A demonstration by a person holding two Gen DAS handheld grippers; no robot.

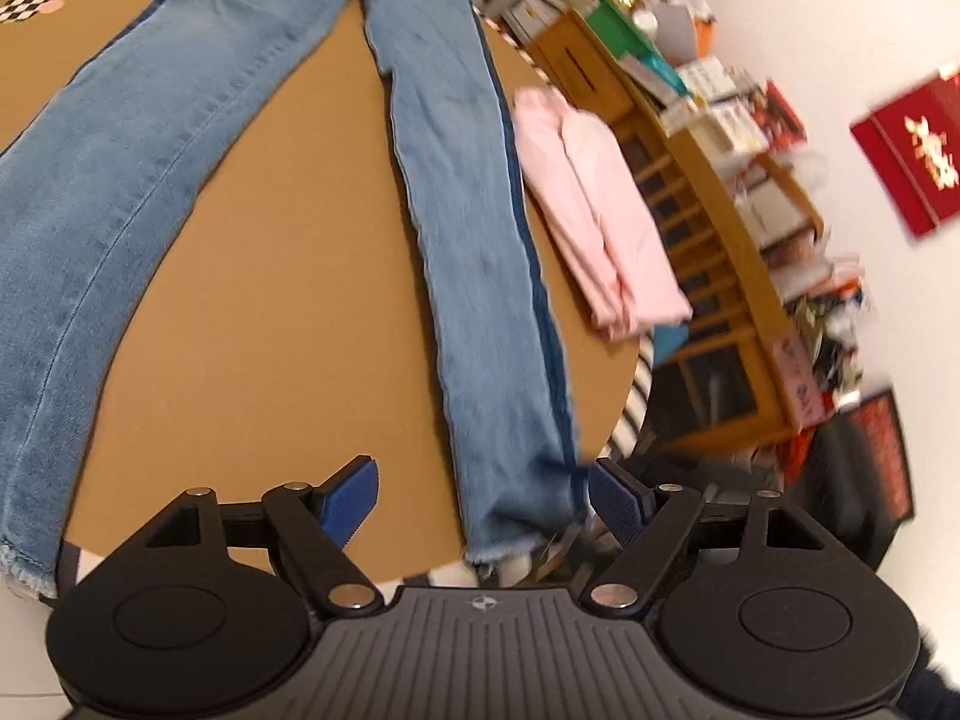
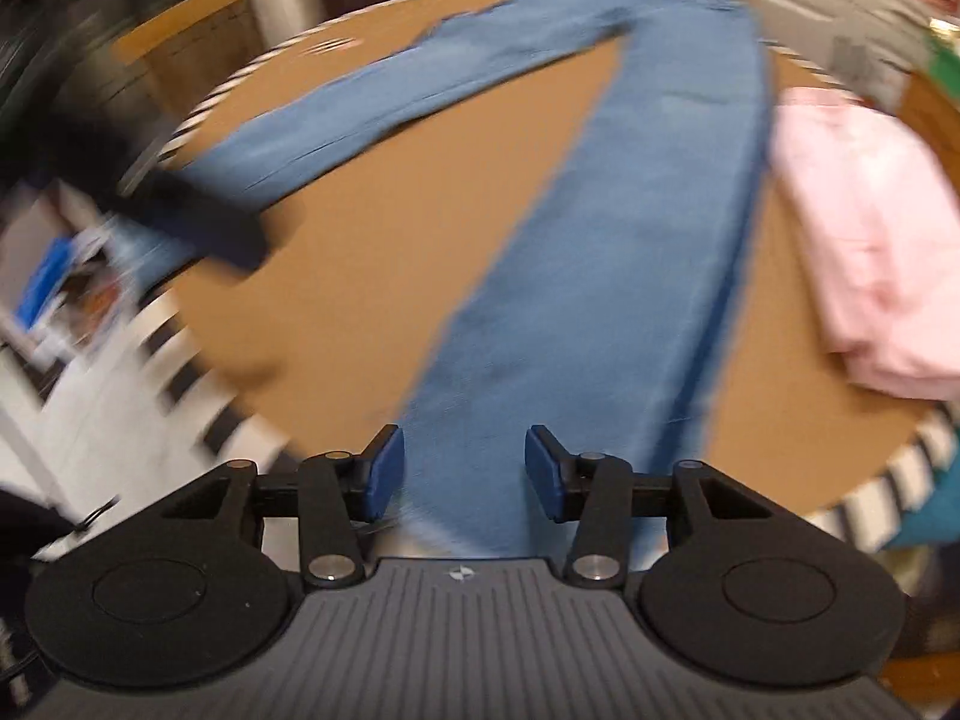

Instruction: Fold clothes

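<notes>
Light-blue denim jeans sprawl across the round brown worktop, folded pink garment at its edge, both grippers' fingers wide, empty.

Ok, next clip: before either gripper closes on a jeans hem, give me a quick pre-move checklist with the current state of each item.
1. Jeans spread flat on the round table, legs apart in a V: ok.
2. Left gripper open: ok, jaws wide, nothing between them.
3. Right gripper open: ok, jaws apart with denim seen beyond them, not pinched.
4. Each gripper lined up with a hem: cannot tell; the left sits near a frayed hem, but the right wrist view is motion-blurred.
5. Folded pink garment clear of the fold path: cannot tell; it lies right beside one leg, possibly touching.
6. Hems fully on the table: not ok, both frayed ends reach the table edge.
</notes>
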